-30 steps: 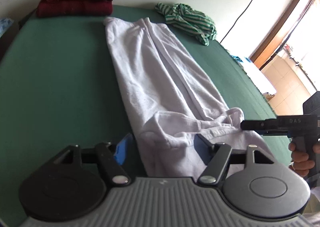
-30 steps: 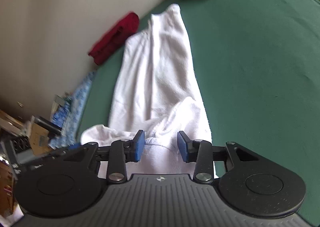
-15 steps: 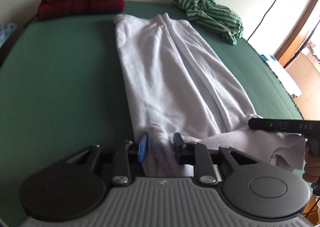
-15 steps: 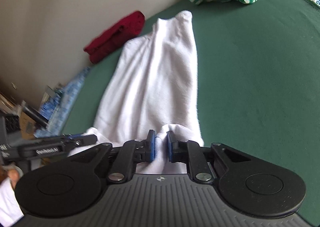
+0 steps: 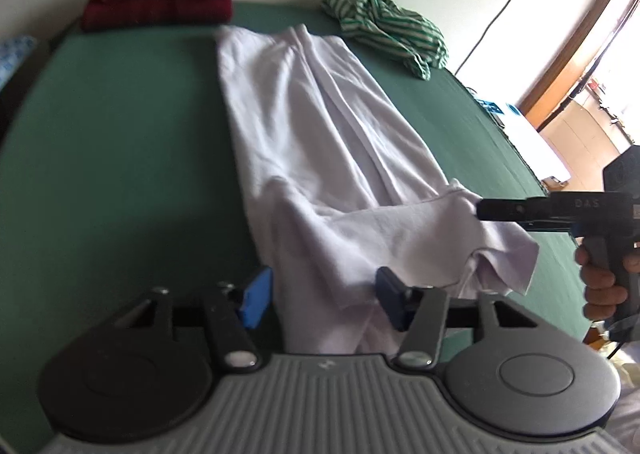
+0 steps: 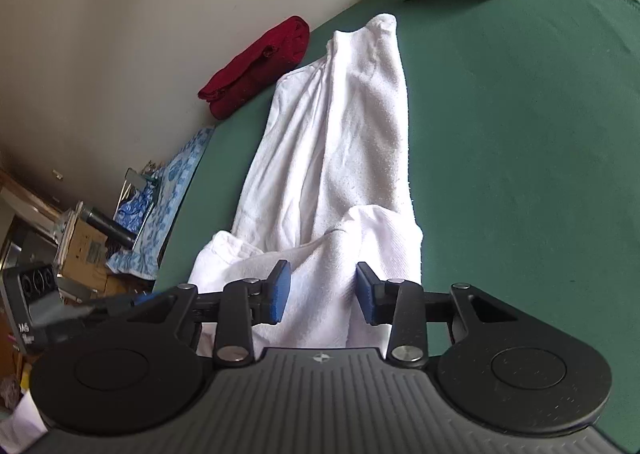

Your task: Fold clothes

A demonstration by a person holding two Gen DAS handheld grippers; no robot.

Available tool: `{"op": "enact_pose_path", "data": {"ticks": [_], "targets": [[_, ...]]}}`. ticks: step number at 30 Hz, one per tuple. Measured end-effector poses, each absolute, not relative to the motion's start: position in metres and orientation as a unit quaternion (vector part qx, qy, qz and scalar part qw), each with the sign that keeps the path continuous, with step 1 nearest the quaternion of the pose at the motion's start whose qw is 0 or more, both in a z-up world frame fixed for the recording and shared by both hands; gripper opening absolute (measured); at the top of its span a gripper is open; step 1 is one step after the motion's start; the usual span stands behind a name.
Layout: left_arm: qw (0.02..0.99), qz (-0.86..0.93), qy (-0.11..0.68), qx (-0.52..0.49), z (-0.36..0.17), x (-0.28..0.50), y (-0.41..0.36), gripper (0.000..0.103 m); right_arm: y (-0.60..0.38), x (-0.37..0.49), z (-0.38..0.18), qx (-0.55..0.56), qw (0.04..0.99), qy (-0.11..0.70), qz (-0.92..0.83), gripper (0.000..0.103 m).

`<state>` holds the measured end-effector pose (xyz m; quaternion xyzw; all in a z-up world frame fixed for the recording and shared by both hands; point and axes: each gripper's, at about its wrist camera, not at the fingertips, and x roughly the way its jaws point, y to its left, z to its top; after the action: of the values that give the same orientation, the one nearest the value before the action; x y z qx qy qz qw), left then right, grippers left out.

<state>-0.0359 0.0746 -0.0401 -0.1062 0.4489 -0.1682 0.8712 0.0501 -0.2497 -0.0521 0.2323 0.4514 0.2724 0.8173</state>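
Lying between both grippers' spread fingers, white garment [image 5: 320, 158], perhaps touching neither

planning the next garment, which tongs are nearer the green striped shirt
Right. In the left wrist view, the green striped shirt lies at the far right of the green table; the right tongs sit on that side, the left tongs further left.

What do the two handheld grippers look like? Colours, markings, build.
Both alike: the left gripper and right gripper have a ribbed grey body, two black round discs, black linkage fingers with silver rivets and blue pads. Seen side-on, the right one is a black pistol-grip unit lettered "DAS".
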Motion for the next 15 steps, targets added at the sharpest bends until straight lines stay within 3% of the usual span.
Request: {"op": "enact_pose_path", "data": {"ticks": [1, 3, 4, 7, 10, 12, 13, 14, 15], "targets": [[0.871, -0.166, 0.449, -0.110, -0.042, -0.029, 0.072, 0.035, -0.250, 0.049, -0.051, 0.235, 0.815, 0.454, 0.273, 0.033], [0.875, -0.163, 0.442, -0.114, -0.042, -0.015, 0.070, 0.017, -0.249, 0.050, -0.051, 0.229, 0.818, 0.454, 0.269, 0.013], [0.877, -0.160, 0.439, -0.116, -0.043, -0.010, 0.070, 0.013, -0.248, 0.051, -0.052, 0.222, 0.822, 0.453, 0.265, 0.008], [0.875, -0.152, 0.447, -0.110, -0.050, -0.006, 0.076, 0.013, -0.246, 0.054, -0.055, 0.201, 0.833, 0.449, 0.253, 0.008], [0.872, -0.147, 0.455, -0.104, -0.057, -0.003, 0.081, 0.016, -0.244, 0.057, -0.057, 0.180, 0.843, 0.445, 0.242, 0.008], [0.872, -0.159, 0.451, -0.106, -0.051, -0.010, 0.084, 0.017, -0.245, 0.056, -0.053, 0.171, 0.848, 0.441, 0.240, 0.018], [0.872, -0.166, 0.446, -0.112, -0.047, -0.011, 0.086, 0.028, -0.247, 0.055, -0.048, 0.168, 0.850, 0.438, 0.241, 0.030], [0.874, -0.169, 0.440, -0.116, -0.045, -0.010, 0.086, 0.046, -0.246, 0.055, -0.045, 0.166, 0.851, 0.435, 0.244, 0.036], [0.876, -0.172, 0.435, -0.119, -0.043, -0.008, 0.086, 0.053, -0.244, 0.056, -0.042, 0.162, 0.851, 0.434, 0.246, 0.036]]}}
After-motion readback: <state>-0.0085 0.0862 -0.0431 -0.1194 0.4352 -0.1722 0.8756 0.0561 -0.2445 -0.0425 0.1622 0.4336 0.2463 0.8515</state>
